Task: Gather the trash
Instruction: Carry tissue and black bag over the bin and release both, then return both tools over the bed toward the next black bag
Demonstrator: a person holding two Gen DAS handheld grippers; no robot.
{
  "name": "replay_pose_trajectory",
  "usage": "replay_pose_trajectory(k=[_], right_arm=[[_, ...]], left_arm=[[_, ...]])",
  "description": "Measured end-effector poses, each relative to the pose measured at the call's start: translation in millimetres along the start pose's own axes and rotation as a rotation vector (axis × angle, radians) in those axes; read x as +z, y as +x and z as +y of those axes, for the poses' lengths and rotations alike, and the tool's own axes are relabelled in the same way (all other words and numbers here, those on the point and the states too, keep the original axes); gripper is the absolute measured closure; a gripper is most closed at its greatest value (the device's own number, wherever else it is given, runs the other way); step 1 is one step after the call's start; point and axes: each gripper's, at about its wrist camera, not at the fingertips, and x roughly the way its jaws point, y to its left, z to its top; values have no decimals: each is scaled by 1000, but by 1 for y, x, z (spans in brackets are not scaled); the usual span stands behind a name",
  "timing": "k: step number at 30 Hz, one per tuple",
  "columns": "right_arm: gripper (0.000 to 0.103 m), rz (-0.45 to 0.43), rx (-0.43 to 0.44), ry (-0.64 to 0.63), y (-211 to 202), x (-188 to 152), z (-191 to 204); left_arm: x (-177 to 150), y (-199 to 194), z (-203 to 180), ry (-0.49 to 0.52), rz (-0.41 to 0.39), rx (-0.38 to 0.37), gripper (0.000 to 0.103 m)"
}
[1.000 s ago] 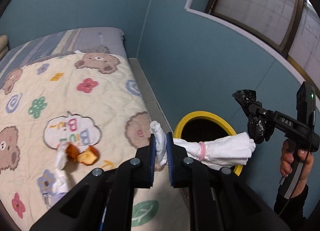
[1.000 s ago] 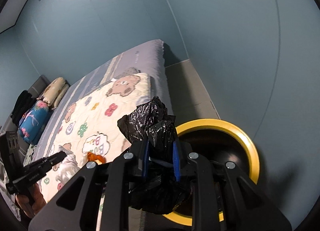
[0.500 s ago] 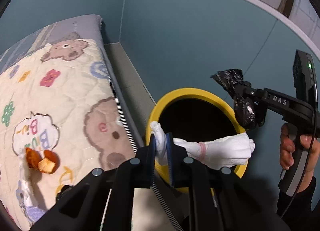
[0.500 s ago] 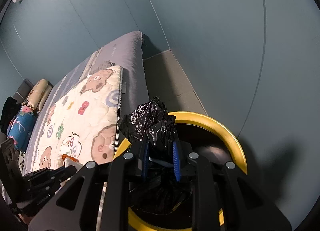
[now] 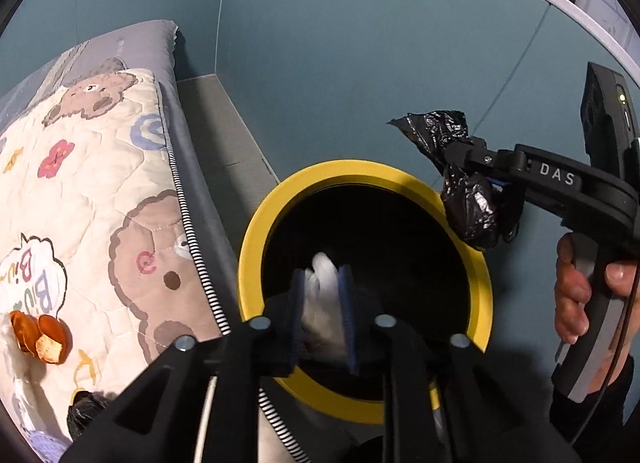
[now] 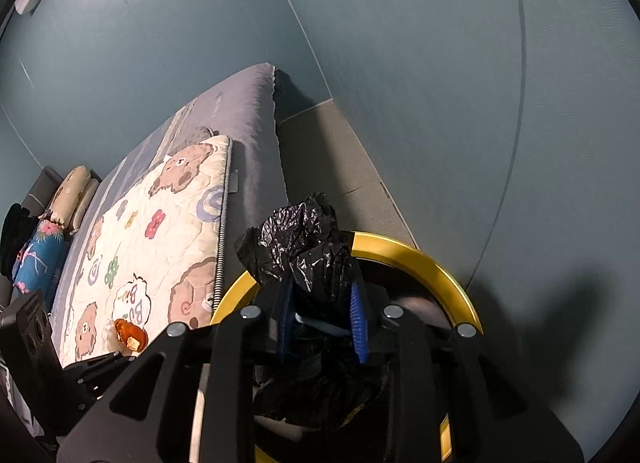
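Note:
My left gripper [image 5: 322, 283] hangs over the mouth of the yellow-rimmed bin [image 5: 256, 263]. Its jaws are opening, and the white tissue bundle [image 5: 323, 303] between them is blurred and slipping down, no longer pressed by the pads. My right gripper [image 6: 322, 295] is over the same bin [image 6: 420, 259], with the crumpled black bag [image 6: 304, 239] wedged between its blue pads while its jaws are opening. From the left wrist, that black bag [image 5: 468, 207] still hangs from the right gripper [image 5: 460, 159] above the bin's far rim.
The bin stands on a grey floor strip between the bed and the teal wall. On the patterned quilt [image 5: 100, 183] lie orange peels [image 5: 40, 335] and a small black wad [image 5: 84, 411]. A hand [image 5: 572, 295] holds the right gripper's handle.
Both grippers moved from beside the bed to over the bin and sank toward it. The left jaws parted and the tissue bundle, which stuck out to the right, now drops between them.

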Motion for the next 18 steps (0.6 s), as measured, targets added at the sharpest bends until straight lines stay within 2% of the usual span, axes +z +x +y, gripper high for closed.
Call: replay_pose_trajectory(k=[4, 6, 10, 12, 18], right_arm=[[62, -7, -9, 5, -3, 1, 3], [61, -8, -16, 11, -4, 0, 4], [57, -6, -17, 28, -9, -3, 4], [55, -7, -15, 29, -12, -6, 6], [44, -26, 3, -4, -25, -19, 23]], left_arm=[[-2, -8, 2, -18, -16, -13, 67], [-4, -15, 3, -22, -28, -9, 57], [-7, -29, 10, -33, -52, -1, 44], [-10, -40, 16, -38, -76, 22, 35], [-26, -77, 35, -72, -147, 96, 20]])
